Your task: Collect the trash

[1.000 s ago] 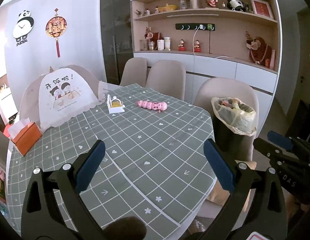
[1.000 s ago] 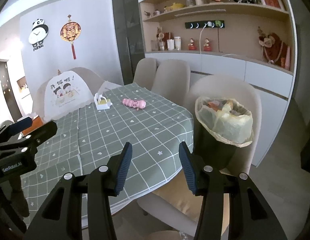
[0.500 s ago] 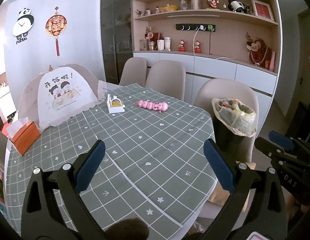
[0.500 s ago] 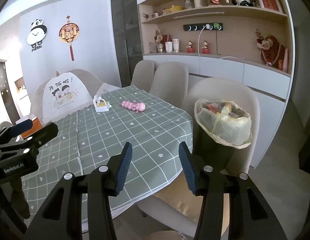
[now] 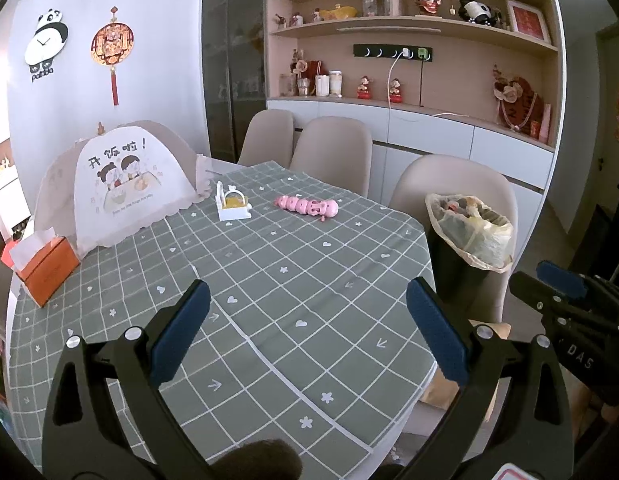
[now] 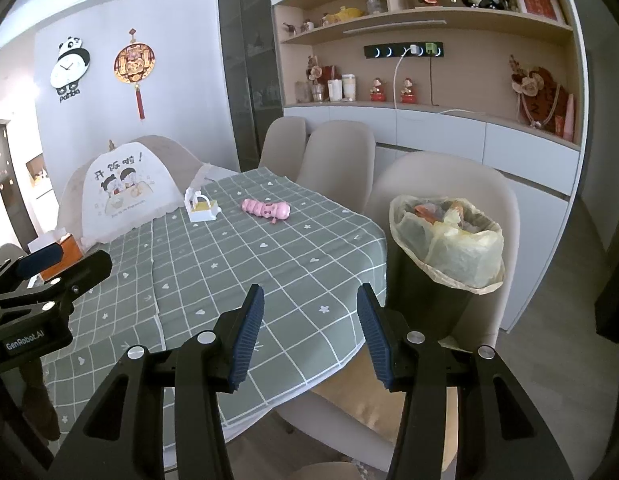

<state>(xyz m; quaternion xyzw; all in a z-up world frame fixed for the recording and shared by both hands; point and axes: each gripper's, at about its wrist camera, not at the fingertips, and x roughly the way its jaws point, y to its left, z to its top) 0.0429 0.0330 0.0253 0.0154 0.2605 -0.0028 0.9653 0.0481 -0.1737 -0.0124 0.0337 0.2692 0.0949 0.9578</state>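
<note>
Both grippers hover over the near edge of the green checked tablecloth, jaws spread and holding nothing. The left gripper stands wide open; the right gripper gapes less. The black trash bin, its bag stuffed full, sits on the chair just right of the right jaws. A pink toy lies on the table's far side, well apart from all 4 fingers.

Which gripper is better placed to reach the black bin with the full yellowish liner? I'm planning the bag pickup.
Right, probably: the right gripper sits open beside the black bin; the left gripper hovers over the green checked tablecloth.
</note>
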